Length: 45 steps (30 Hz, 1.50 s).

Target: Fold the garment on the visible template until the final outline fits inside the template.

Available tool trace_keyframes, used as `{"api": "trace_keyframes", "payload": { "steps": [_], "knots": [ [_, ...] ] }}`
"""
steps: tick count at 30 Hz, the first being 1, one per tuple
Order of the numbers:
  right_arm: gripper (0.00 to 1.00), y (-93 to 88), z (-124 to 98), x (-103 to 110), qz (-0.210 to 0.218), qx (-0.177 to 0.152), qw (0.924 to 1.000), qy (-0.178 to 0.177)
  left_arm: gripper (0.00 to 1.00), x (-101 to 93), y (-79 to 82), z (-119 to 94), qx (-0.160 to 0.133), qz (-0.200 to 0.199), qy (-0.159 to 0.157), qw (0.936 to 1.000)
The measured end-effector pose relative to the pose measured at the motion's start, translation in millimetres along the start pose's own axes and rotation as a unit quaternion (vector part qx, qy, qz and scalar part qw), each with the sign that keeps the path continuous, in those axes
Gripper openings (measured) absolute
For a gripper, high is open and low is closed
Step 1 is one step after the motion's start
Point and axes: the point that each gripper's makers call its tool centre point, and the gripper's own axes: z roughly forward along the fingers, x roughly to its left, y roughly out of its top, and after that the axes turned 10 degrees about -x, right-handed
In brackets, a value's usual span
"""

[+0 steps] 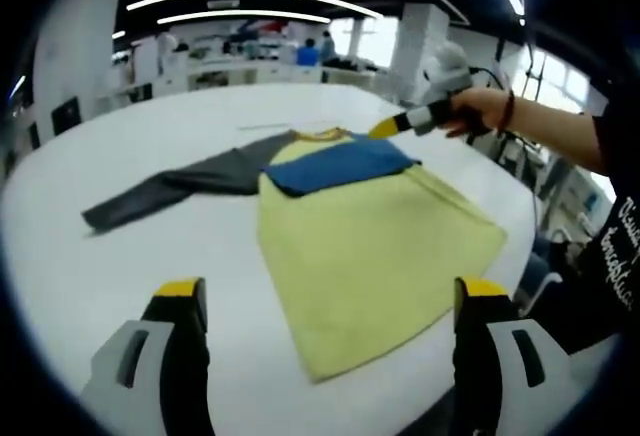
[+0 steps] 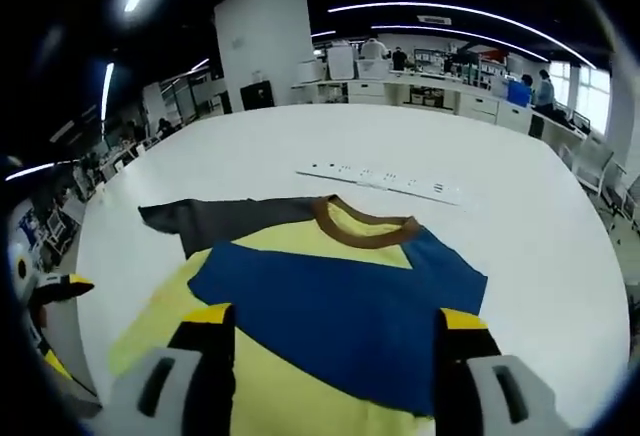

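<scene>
Overhead, both tongs (image 1: 325, 301) (image 2: 335, 326) hang open above the garment (image 1: 370, 226).

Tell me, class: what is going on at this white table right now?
A person holding a two-jaw gripper in each hand is folding a yellow long-sleeved shirt with a blue chest band on a round white table. One dark grey sleeve lies stretched out to the side; the other already seems folded in. The right gripper is near the brown collar. Both the left gripper and the right have open, empty jaws.
</scene>
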Motion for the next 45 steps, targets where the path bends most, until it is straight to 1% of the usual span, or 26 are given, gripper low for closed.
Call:
{"api": "trace_keyframes", "payload": {
  "steps": [5,11,13,15,19,22,25,29,35,38,41,45],
  "knots": [
    [0.81,-10.4,-14.6,-27.4,0.014,0.006,0.9996,-0.022,0.99,-2.8,2.4,1.1,-0.001,0.003,-0.004,1.0],
    [0.75,-18.3,-28.7,-45.8,0.03,0.004,0.999,-0.033,0.99,-4.1,4.1,2.2,-0.003,0.005,-0.006,1.0],
    [0.7,-23.4,-32.7,-50.4,0.028,0.009,0.999,-0.034,0.99,-4.5,3.9,2.2,-0.003,0.006,-0.007,0.9999],
    [0.63,-29.4,-36.8,-55.0,0.025,0.015,0.9989,-0.036,0.99,-4.5,3.5,2.1,-0.002,0.007,-0.008,0.9999],
    [0.53,-37.8,-42.6,-64.9,0.032,0.018,0.9984,-0.044,0.99,-4.9,3.2,2.0,-0.002,0.007,-0.008,0.9999],
    [0.43,-44.8,-45.2,-68.4,0.038,0.024,0.998,-0.044,0.99,-5.1,3.5,2.4,-0.002,0.008,-0.008,0.9999],
    [0.39,-50.9,-47.3,-72.7,0.032,0.029,0.9978,-0.05,0.99,-4.8,3.3,2.9,-0.002,0.008,-0.007,0.9999],
    [0.29,-58.4,-48.7,-76.3,0.031,0.033,0.9977,-0.051,0.99,-4.5,2.9,3.1,-0.001,0.007,-0.007,1.0],
    [0.25,-70.2,-45.5,-72.5,0.033,0.043,0.9976,-0.042,0.99,-4.1,1.5,3.4,0.002,0.005,-0.005,1.0],
    [0.23,-74.3,-43.3,-72.6,0.034,0.047,0.9974,-0.043,0.99,-4.0,1.3,3.5,0.001,0.003,-0.005,1.0],
    [0.19,-78.7,-39.8,-70.1,0.038,0.048,0.9972,-0.043,0.99,-3.2,0.4,3.3,0.003,0.002,-0.004,1.0],
    [0.13,-82.0,-36.1,-68.3,0.03,0.051,0.9973,-0.043,0.98,-1.5,0.2,3.4,0.003,0.0,-0.001,1.0]
  ]
}}
